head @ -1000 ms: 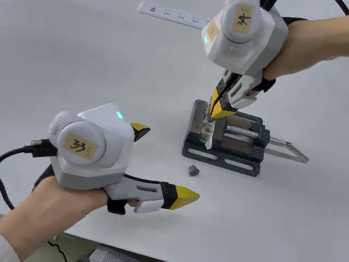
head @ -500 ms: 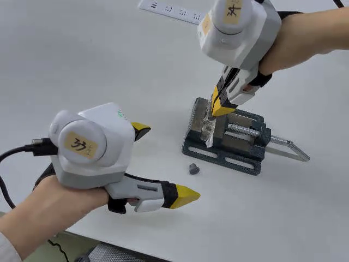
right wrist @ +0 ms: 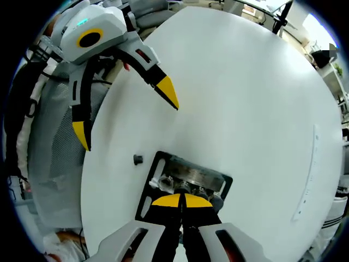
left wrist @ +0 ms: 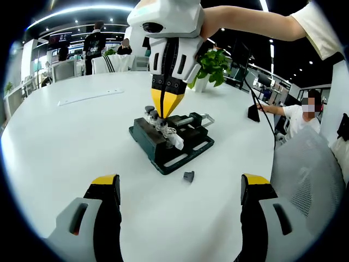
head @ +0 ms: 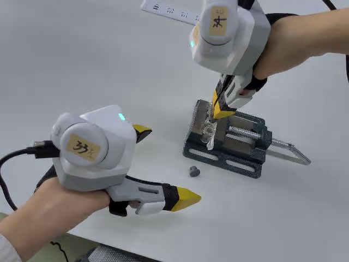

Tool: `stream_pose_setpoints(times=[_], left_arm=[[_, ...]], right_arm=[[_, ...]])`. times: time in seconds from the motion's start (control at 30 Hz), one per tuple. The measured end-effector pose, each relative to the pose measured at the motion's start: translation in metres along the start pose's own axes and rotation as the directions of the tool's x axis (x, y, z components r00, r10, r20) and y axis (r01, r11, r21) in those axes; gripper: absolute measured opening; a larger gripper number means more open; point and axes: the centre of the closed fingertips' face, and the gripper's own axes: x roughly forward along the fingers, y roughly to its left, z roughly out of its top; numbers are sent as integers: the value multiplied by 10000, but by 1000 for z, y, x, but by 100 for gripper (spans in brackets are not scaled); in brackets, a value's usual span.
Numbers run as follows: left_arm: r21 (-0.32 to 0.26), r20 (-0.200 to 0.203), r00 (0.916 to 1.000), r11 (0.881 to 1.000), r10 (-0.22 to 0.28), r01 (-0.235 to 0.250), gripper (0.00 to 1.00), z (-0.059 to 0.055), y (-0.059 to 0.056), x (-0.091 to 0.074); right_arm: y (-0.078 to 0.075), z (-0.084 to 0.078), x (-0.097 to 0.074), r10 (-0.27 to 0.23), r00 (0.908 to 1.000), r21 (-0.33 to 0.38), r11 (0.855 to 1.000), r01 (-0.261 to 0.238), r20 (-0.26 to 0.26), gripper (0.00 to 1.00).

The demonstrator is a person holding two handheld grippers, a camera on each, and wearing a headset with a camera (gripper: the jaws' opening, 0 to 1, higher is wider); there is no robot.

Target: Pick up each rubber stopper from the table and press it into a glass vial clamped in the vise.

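— Where do we stand with the right gripper (head: 218, 113)?

— Its jaws are pinched together, tips pointing down at the mouth of the vial (head: 208, 132) clamped in the vise (head: 248, 139). We cannot tell whether a stopper sits between them, because the tips hide it.

— And the left gripper (head: 167, 164)?

— Spread wide with nothing in it, low over the table (head: 82, 65).

— What do we reach for next?

— One loose stopper (head: 193, 171) lies on the table just in front of the vise base, not touching it. It sits between the vise and our left gripper, so we judge the left to be the nearer one. In the left gripper view it lies straight ahead between the open jaws, a little toward the right one, with the vise beyond it.

— Which way up is it?

— It is too small for us to tell.

— Is there any writing?

— There are handwritten stickers, "33" on the left gripper and "34" on the right. The markings on the power strip (head: 169, 12) at the far edge are too fine for us to read.
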Motion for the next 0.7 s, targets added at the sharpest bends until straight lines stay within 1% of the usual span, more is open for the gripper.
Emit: stream_pose_setpoints(times=[0.03,0.13,0.2,0.3,0.33,0.4,0.5,0.63,0.67,0.7], left_arm=[[-15,1,10000,10000,19,-19,91,1,0,0],[-43,32,10000,10000,40,-40,91,1,1,-1],[3,-19,10000,10000,44,-44,91,0,1,-1],[-29,1,10000,10000,43,-43,91,0,2,-2],[-15,-3,10000,10000,48,-48,91,0,2,-2],[-37,6,10000,10000,38,-38,90,0,2,-2],[5,-29,10000,10000,29,-29,90,-1,2,-1],[-18,-68,10000,10000,26,-26,90,-2,2,0],[-36,-92,10000,10000,30,-30,90,-2,2,0],[-14,-103,9999,10000,45,-45,90,-2,3,0]], right_arm=[[-1,0,0,18,9999,140,9999,-20,141,0],[-2,-1,-1,53,9989,27,10000,-54,466,0],[-1,0,-1,89,9980,196,9998,-101,619,0],[0,0,-1,97,9977,97,9999,-104,674,0],[-1,-2,-1,28,9983,56,10000,-31,582,0],[2,-2,0,120,9985,-60,9999,-117,543,0],[-2,0,0,-25,9977,-136,9999,34,674,0],[-5,3,0,-80,9965,-50,10000,84,838,0],[-4,4,0,-64,9965,-13,10000,65,832,0],[-2,3,2,89,9970,-2,10000,-89,772,0]])
